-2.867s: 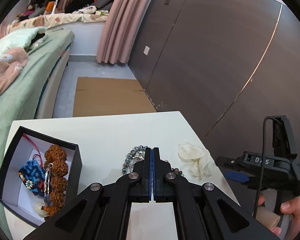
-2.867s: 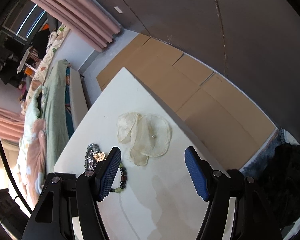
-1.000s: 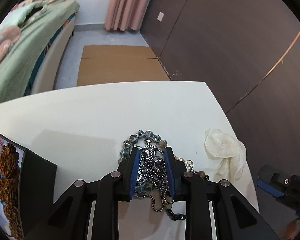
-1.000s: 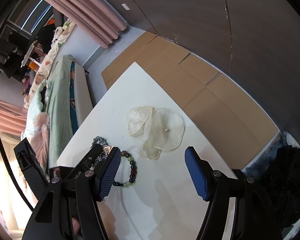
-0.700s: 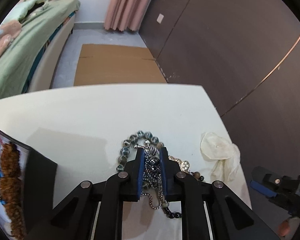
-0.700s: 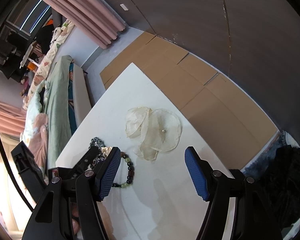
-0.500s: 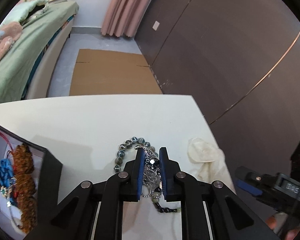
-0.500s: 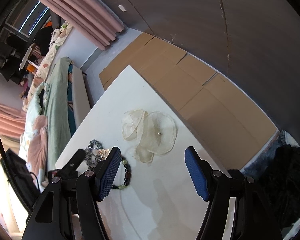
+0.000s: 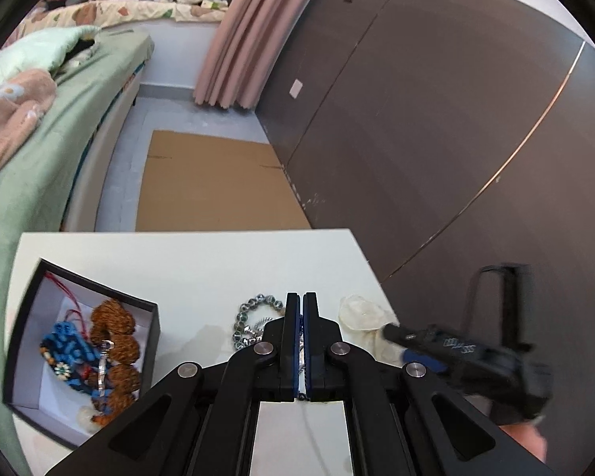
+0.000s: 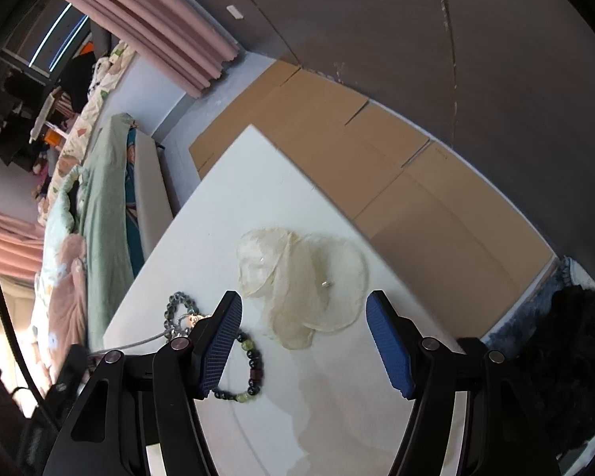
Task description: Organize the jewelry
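1. The left gripper (image 9: 301, 305) is clenched on a silver chain (image 9: 302, 351), a thin strip of it showing between the blue pads.
2. The grey bead bracelet (image 9: 246, 313) lies on the white table (image 9: 202, 261) just left of those fingertips.
3. The black box (image 9: 79, 357), farther left of the bracelet, holds brown seed beads (image 9: 117, 341).
4. The right gripper (image 10: 303, 341) is spread wide above the table, with a sheer pouch (image 10: 305, 289) between its pads and a green-and-dark bracelet (image 10: 250, 373) beside its left finger.

Both wrist views over table (image 9: 202, 261)

White table (image 10: 258, 182); black box (image 9: 151, 341) with white lining, holding brown seed beads (image 9: 115, 319) and a blue woven charm (image 9: 69, 347). Grey glass bead bracelet (image 9: 254, 305). Green-and-dark bead bracelet (image 10: 252, 373). Cream translucent pouch (image 10: 317, 289).
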Demonstrator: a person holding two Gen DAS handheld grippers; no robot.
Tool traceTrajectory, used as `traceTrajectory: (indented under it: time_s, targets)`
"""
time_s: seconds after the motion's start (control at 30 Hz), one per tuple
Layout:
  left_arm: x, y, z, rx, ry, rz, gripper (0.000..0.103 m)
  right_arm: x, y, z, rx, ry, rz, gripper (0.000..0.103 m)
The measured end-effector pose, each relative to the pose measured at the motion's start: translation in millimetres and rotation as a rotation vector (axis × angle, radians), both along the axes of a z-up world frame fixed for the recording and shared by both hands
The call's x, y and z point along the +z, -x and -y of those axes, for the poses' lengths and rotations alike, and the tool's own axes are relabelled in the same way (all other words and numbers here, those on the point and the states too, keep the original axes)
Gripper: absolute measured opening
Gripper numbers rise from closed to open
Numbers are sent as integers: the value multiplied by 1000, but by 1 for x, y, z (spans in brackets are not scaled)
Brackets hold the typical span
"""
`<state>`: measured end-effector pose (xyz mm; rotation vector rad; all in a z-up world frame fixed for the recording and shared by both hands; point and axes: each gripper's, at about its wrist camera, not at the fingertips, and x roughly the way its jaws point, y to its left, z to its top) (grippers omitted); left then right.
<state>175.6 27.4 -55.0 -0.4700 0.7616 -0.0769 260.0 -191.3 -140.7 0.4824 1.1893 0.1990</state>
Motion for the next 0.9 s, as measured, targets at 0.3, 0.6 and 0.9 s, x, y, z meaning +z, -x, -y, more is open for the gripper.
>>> traceTrajectory:
  time_s: [0.3,0.6,0.9]
  targets:
    - [62,27,2,-1,-50,105,0,11,8,-14,26,-8,59,3]
    - [137,51,-3,31,-141,235,0,48,24,-11,67,-144,179,3]
    - [96,24,13,-24,-195,74,0,61,32,1,60,-205,206,3]
